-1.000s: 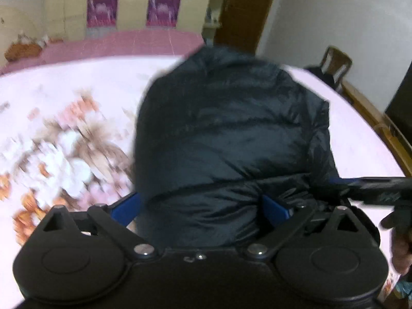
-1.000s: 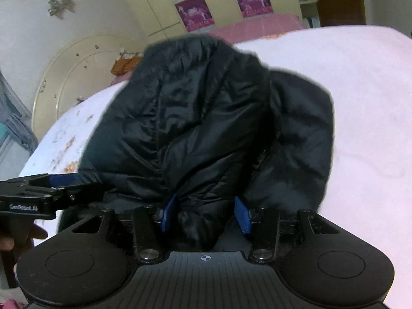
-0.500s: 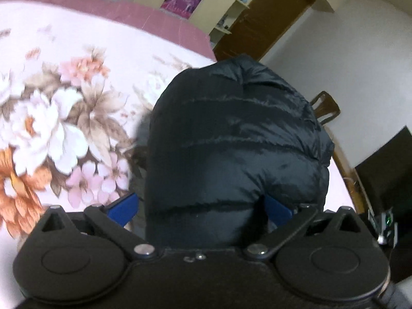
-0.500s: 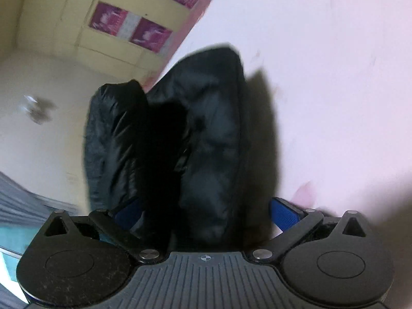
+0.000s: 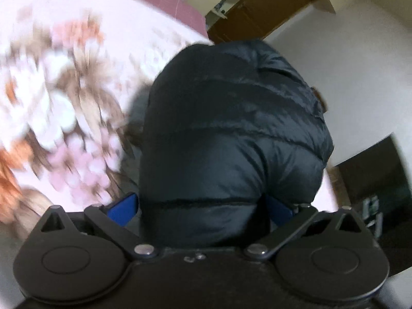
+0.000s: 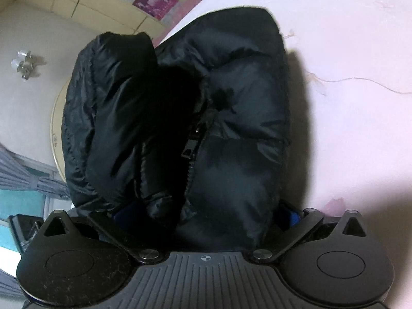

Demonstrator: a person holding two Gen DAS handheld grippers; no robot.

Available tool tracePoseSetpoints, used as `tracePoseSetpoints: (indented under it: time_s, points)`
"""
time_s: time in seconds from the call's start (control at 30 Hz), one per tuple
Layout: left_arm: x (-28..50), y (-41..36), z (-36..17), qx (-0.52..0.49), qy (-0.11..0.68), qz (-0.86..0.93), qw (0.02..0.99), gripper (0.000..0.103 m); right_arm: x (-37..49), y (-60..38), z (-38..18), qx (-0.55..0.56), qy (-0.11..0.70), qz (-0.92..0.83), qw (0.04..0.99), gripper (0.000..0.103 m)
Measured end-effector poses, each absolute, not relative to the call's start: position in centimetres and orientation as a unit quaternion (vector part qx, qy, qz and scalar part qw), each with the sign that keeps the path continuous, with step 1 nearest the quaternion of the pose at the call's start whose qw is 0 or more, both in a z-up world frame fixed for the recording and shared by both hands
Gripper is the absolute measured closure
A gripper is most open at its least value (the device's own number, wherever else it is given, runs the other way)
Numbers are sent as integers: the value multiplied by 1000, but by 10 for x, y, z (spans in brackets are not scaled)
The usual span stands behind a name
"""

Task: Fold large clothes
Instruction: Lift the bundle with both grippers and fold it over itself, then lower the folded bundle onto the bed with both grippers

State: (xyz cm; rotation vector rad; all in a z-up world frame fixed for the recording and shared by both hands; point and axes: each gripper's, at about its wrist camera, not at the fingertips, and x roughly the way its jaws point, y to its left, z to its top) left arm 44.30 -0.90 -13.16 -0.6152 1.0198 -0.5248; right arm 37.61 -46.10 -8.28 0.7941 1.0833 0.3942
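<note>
A black puffer jacket (image 5: pixel 231 139) fills the middle of both wrist views, bunched into a thick bundle over a bed covered by a pale pink bedspread (image 6: pixel 347 38). The left tool (image 5: pixel 202 209) has its blue fingers (image 5: pixel 121 209) spread wide with the jacket's quilted bulk wedged between them, clamped on it. The right tool (image 6: pixel 206 212) is also spread wide around a thick fold of jacket, gripping it.

To the left tool's left, the bedspread lies bare, with a blurred floral print (image 5: pixel 51 108). To the right tool's right, plain pink bedspread stretches out, crossed by a loose thread (image 6: pixel 360 81).

Only the right view shows the jacket's zipper (image 6: pixel 191 144) and open inner folds. Only the left view shows smooth quilted channels and a brown wooden door (image 5: pixel 260 23) beyond.
</note>
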Motion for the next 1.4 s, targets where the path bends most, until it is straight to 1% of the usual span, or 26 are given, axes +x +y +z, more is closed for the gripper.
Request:
tracePoseSetpoints:
  time_s: [0.07, 0.13, 0.17, 0.2, 0.23, 0.27, 0.3, 0.33, 0.4, 0.6, 0.7, 0.83, 1.0, 1.2, 1.33, 1.4]
  points:
    - [446, -9, -146, -322, 479, -254, 776, 0, 381, -456, -82, 360, 497, 188, 767, 0]
    - [444, -17, -148, -323, 471, -256, 780, 0, 384, -454, -82, 358, 493, 194, 769, 1]
    - [443, -22, -146, -316, 467, -256, 785, 0, 385, -453, -82, 358, 489, 203, 769, 6]
    - [442, -26, -143, -304, 465, -258, 791, 0, 384, -454, -87, 375, 485, 217, 760, 23]
    - [439, -31, -138, -292, 462, -261, 796, 0, 384, -454, -89, 389, 481, 223, 753, 29]
    - [437, -35, -132, -279, 458, -265, 801, 1, 383, -452, -87, 384, 478, 226, 757, 32]
    - [434, -40, -126, -266, 456, -268, 806, 1, 381, -453, -83, 378, 472, 230, 763, 39]
    - [433, -42, -121, -260, 453, -268, 809, 1, 380, -454, -78, 375, 468, 233, 766, 43]
    - [430, -45, -111, -258, 443, -272, 815, 1, 379, -451, -68, 372, 459, 239, 771, 45]
    - [420, -37, -75, -255, 406, -277, 832, 1, 372, -446, -47, 366, 434, 269, 778, 45]
    - [416, -31, -57, -255, 386, -271, 844, 1, 379, -419, -34, 355, 420, 284, 785, 45]
    - [413, -25, -47, -260, 364, -261, 855, 1, 392, -369, -15, 336, 410, 308, 790, 45]
    - [422, -20, -70, -266, 357, -250, 860, 1, 413, -289, -10, 319, 414, 319, 791, 45]
    - [427, 85, -82, -273, 371, -239, 855, 1, 446, -177, -24, 317, 434, 312, 783, 45]
    - [435, 146, -110, -276, 398, -218, 847, 1, 464, -105, -57, 318, 462, 305, 770, 45]
    - [443, 165, -135, -261, 431, -194, 842, 0, 473, -76, -89, 315, 494, 288, 758, 45]
